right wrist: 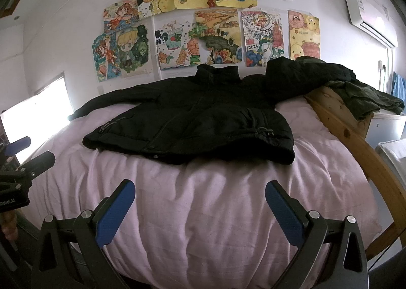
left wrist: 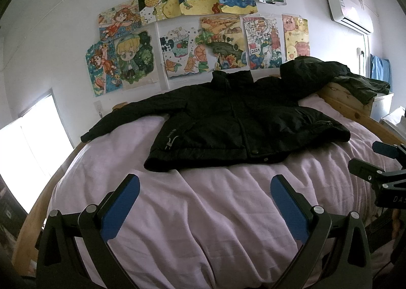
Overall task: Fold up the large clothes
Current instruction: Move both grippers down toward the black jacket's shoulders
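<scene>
A black padded jacket lies spread face up on the pink bedcover, collar toward the wall, left sleeve stretched out to the bed's left side. My left gripper hangs open over the bare cover, short of the jacket's hem, nothing between its blue pads. My right gripper is likewise open above the cover near the hem. Each gripper shows at the edge of the other's view: the right gripper, the left gripper.
A second dark garment is piled on the wooden bed frame at the far right. Drawings cover the wall behind. A bright window is at the left, an air conditioner high on the right.
</scene>
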Tool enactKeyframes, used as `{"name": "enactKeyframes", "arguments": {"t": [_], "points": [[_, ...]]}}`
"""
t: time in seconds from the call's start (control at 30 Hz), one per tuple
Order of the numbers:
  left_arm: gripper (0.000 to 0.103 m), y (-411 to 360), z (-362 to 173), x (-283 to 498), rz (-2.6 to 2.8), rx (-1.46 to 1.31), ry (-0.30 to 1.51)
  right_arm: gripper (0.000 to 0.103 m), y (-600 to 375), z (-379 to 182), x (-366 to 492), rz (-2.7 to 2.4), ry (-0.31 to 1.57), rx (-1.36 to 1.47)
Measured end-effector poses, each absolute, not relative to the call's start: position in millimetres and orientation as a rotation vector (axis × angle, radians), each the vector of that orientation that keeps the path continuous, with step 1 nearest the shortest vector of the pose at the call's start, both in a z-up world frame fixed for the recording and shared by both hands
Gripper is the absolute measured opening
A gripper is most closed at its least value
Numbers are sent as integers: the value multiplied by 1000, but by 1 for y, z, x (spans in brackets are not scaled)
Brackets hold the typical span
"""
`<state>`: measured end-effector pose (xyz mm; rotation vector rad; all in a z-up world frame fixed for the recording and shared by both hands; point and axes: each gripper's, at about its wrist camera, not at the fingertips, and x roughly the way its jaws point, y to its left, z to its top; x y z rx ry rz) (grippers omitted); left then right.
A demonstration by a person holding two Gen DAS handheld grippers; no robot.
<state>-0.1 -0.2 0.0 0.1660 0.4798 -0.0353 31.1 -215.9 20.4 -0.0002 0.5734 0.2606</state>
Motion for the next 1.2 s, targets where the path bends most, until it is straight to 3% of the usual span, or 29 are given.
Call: {"name": "enactKeyframes", "arguments": {"t": [0.4, 0.7, 1.0, 1.2], "points": [[101, 3, 0, 17, -49, 157, 551, 103, -230, 2, 49, 202, 710, 64], [101, 18, -10, 42, 17, 111, 662, 103, -261, 8, 67, 253, 856, 299], [101, 0, 44, 78, 10, 221, 713, 103, -284, 71, 123, 308, 982, 224], [101, -22, 72, 127, 1, 304, 699, 103, -317, 122, 184, 202, 936, 142]]}}
